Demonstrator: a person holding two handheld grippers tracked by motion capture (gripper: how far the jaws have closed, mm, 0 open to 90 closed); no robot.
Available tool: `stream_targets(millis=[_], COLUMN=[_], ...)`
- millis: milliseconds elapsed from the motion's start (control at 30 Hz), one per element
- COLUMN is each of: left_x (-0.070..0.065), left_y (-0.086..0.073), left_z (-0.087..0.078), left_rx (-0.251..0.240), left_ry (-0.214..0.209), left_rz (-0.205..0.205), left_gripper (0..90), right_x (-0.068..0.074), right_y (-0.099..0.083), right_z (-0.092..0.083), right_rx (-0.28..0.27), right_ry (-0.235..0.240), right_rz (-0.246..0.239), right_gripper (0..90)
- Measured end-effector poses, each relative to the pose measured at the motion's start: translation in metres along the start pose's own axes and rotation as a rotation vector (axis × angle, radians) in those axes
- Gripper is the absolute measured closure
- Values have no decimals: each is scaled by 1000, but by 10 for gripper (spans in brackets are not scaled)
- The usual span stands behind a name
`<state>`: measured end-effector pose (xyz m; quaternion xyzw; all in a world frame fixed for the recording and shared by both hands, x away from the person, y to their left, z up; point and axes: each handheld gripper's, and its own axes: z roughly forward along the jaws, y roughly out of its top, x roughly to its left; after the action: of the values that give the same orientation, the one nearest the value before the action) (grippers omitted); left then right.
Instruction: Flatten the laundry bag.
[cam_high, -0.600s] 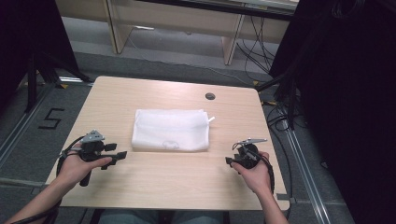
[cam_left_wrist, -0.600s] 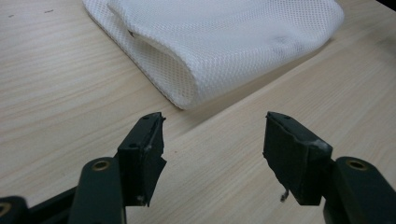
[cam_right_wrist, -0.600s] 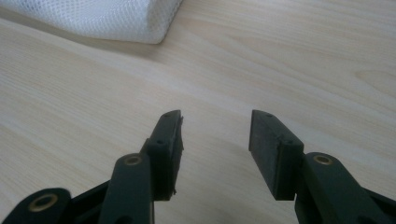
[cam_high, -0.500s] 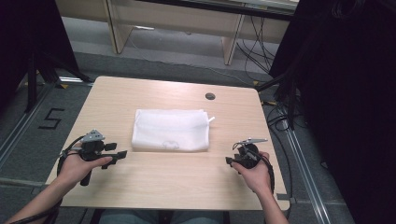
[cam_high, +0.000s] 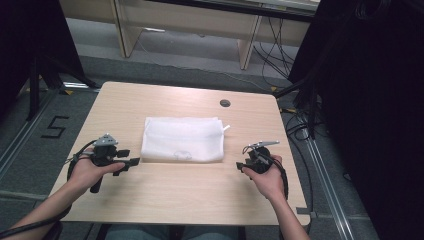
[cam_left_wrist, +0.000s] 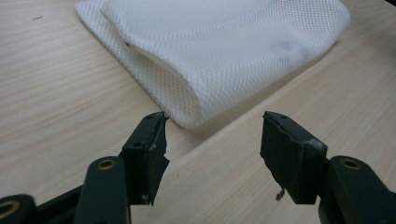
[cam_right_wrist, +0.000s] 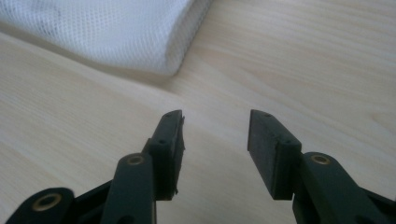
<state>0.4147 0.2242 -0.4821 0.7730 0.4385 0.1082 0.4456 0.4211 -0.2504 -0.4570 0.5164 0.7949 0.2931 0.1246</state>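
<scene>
Centrally on the pale wooden surface lies the folded white mesh cloth, long axis left to right. Left hand-held gripper and right hand-held gripper, both spread and empty, flank its near corners; the left sits nearer.

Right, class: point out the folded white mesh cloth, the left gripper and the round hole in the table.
folded white mesh cloth (cam_high: 182, 138), high view, middle of its top.
left gripper (cam_high: 131, 157), high view, between its fingertips.
round hole (cam_high: 225, 103), high view, its centre.
</scene>
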Motion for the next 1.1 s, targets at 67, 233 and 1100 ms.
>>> stream_targets(millis=[67,233,1100], left_x=[8,12,17], left_y=[13,31,41], left_z=[10,27,61], left_rx=[2,-15,112], left_ry=[3,-4,120], left_rz=[-17,-59,-55], left_gripper=[416,430,483], right_x=[0,-3,23], right_y=[13,35,89], right_z=[5,19,71], right_rx=[24,2,70], right_ry=[3,12,1], right_rz=[-13,2,1], right_gripper=[602,659,660])
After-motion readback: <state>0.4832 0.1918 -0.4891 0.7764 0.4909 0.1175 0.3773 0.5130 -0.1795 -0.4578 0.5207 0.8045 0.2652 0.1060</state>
